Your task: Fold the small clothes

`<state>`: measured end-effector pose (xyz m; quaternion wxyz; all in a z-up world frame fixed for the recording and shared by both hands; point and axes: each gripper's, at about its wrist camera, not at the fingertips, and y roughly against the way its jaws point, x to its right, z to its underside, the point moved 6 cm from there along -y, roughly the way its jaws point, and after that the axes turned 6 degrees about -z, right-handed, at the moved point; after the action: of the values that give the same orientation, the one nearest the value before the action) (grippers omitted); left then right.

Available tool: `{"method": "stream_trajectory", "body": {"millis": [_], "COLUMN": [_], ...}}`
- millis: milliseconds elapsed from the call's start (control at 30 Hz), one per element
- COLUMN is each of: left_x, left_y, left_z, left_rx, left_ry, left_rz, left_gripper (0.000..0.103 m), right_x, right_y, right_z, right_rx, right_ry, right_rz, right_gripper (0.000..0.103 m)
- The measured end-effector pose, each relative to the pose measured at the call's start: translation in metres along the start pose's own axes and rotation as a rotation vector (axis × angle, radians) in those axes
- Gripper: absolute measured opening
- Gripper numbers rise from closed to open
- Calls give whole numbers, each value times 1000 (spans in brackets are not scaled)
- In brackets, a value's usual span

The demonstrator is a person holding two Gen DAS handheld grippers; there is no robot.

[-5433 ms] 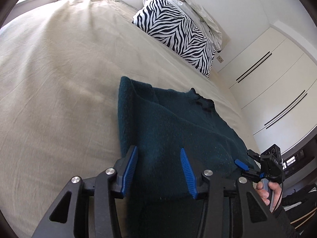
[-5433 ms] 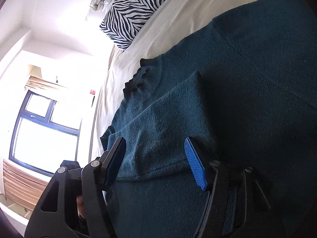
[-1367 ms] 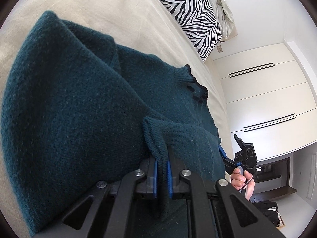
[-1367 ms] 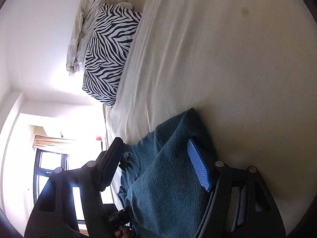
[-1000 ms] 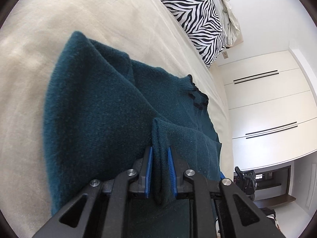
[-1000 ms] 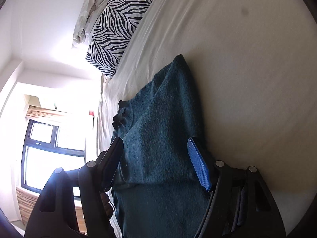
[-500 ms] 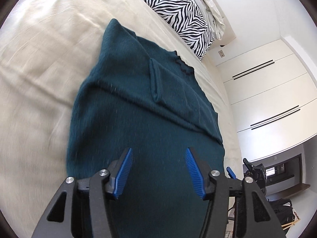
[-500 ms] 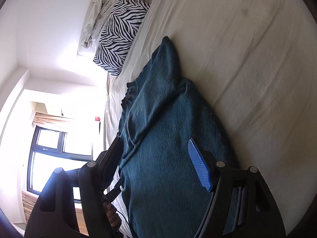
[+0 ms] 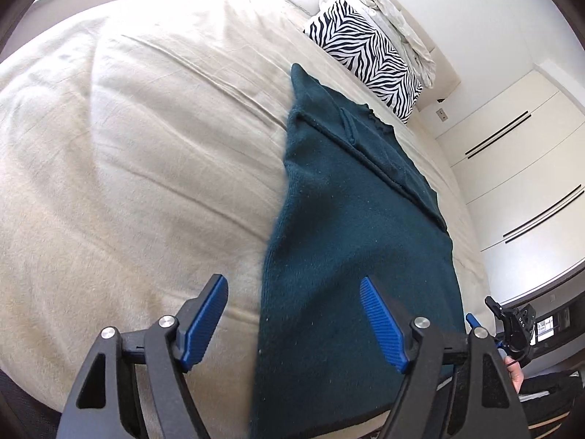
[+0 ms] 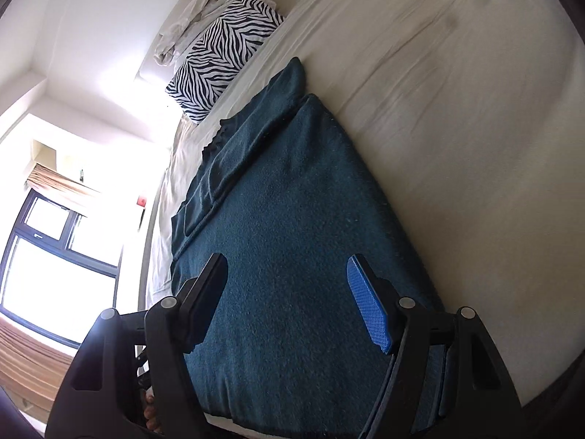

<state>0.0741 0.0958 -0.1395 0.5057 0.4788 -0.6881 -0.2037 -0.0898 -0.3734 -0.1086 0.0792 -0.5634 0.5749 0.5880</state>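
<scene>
A dark teal knitted sweater (image 9: 351,226) lies flat on the beige bed, both sleeves folded in across its upper body, its hem at the bed's near edge. My left gripper (image 9: 292,303) hovers above the hem's left edge, jaws opening, nothing between the blue pads. In the right wrist view the same sweater (image 10: 292,219) fills the middle. Above its hem near the right side, my right gripper (image 10: 287,289) stands open and holds nothing. The other gripper and a hand (image 9: 512,333) show at the lower right of the left wrist view.
The beige bedsheet (image 9: 128,164) spreads wide to the sweater's left. A zebra-print pillow (image 9: 362,55) and crumpled white bedding (image 9: 398,25) lie at the headboard. White wardrobe doors (image 9: 512,168) stand on one side, a window (image 10: 47,256) on the other.
The left gripper let go of the folded sleeve, opened wide and pulled back to the hem. The right gripper also drew back from the shoulder to the hem. The sweater now lies flat.
</scene>
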Motion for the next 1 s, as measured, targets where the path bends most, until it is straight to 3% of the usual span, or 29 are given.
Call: {"method": "stream_trajectory", "body": {"millis": [167,267,400,533,667,733,833,867,900,1000], "left_x": [7,11,11,13,15,14,6,2,1,2], "left_y": [-6,-7,-9,-9,-9,-9,-10,-10,-10,-6], "left_z": [19,30,44,53,62,65,67,68,69,71], "left_rx": [-52,-87,-134,-178,-212,-221,-231,-239,-243,-237], "left_ry": [-38,-59,-94,-122,-138,-142,-117,-106,-97,-115], "left_rz": [13,20,6,-2,-12,-26,-47,-52,-44,-49], "left_gripper": [76,70,58,57,56,49,23,8,8,8], "right_x": [30,44,58,61,54,52,55,57,58,55], "right_y": [40,54,67,77,73,71,71,72,73,72], "right_z": [10,17,36,52,64,70,74,73,73,75], "right_rx": [34,13,-48,-100,-165,-193,-199,-193,-194,-195], "right_ry": [-13,-10,-16,16,45,66,59,46,40,55], "right_rz": [119,177,176,180,192,211,216,212,212,227], "right_gripper": [68,68,67,64,46,40,27,18,8,7]}}
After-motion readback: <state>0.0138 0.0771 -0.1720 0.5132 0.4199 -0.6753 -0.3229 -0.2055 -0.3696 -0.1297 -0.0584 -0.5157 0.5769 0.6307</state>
